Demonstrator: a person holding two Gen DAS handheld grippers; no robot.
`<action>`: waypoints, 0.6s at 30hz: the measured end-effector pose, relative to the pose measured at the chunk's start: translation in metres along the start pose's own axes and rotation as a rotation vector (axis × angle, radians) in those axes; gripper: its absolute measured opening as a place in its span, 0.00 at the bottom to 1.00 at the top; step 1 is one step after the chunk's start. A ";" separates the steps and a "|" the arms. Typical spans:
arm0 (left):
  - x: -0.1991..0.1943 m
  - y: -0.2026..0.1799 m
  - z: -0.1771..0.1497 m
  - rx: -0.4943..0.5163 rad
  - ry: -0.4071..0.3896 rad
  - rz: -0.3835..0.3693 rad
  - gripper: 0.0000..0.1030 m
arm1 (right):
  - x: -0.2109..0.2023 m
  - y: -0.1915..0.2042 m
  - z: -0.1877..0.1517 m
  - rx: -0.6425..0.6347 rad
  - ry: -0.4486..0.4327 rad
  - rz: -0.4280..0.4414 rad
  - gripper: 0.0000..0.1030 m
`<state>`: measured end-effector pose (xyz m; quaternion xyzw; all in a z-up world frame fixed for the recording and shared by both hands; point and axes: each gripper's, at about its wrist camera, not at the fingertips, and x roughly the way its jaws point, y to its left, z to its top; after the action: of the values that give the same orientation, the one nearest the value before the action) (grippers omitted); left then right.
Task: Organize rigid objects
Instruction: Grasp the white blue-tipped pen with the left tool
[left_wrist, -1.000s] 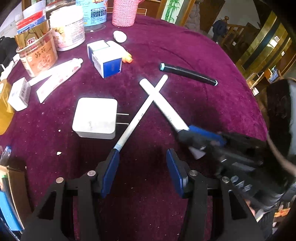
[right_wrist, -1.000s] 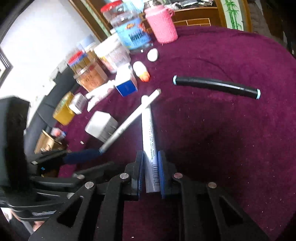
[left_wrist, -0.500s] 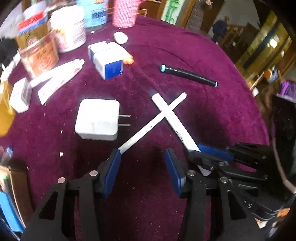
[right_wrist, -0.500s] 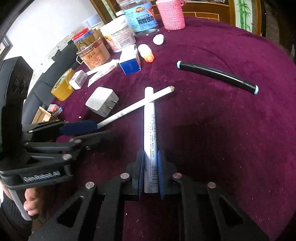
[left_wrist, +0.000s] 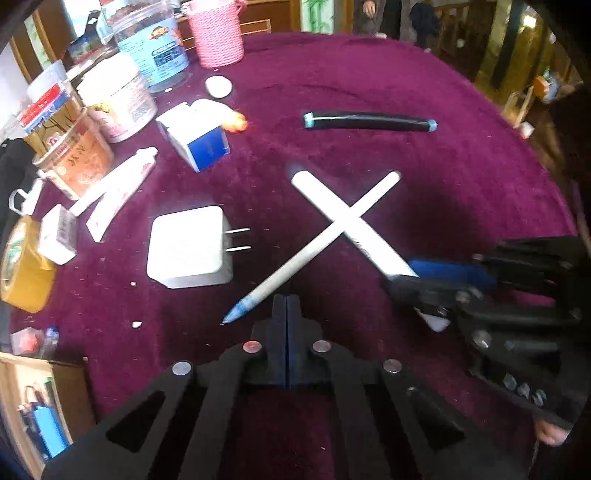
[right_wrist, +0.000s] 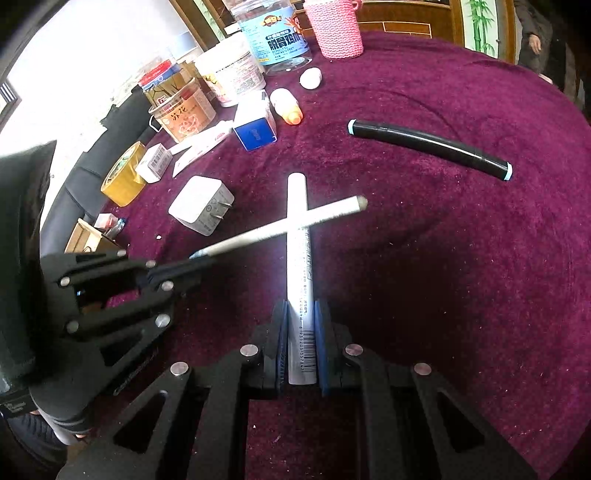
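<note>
White barcoded pen (right_wrist: 300, 280) clamped in right jaws; left jaws just snapped shut, empty beside thin pen (left_wrist: 317, 242); regrasp next

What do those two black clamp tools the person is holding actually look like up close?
Both are matt black plastic frames with triangular cut-outs and round silver bolt heads. The left gripper and the right gripper each end in narrow jaws lined with blue pads. The left one's side, seen from the right camera, carries small pale lettering, too blurred to read. A dark sleeve shows beside its thick black handle. No cables are visible.
</note>
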<state>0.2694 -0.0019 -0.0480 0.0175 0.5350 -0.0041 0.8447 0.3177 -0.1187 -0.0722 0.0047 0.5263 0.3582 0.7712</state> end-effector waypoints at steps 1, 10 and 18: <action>-0.004 0.002 0.000 -0.005 -0.013 -0.019 0.00 | 0.000 -0.001 0.000 0.003 -0.001 0.002 0.12; -0.002 -0.024 0.007 0.134 -0.054 0.049 0.49 | -0.006 -0.011 0.000 0.051 -0.008 -0.025 0.12; 0.018 -0.028 0.019 0.152 -0.022 0.001 0.37 | -0.008 -0.016 0.000 0.073 -0.002 -0.004 0.12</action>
<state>0.2930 -0.0300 -0.0567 0.0818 0.5236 -0.0446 0.8468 0.3254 -0.1351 -0.0717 0.0323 0.5385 0.3372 0.7716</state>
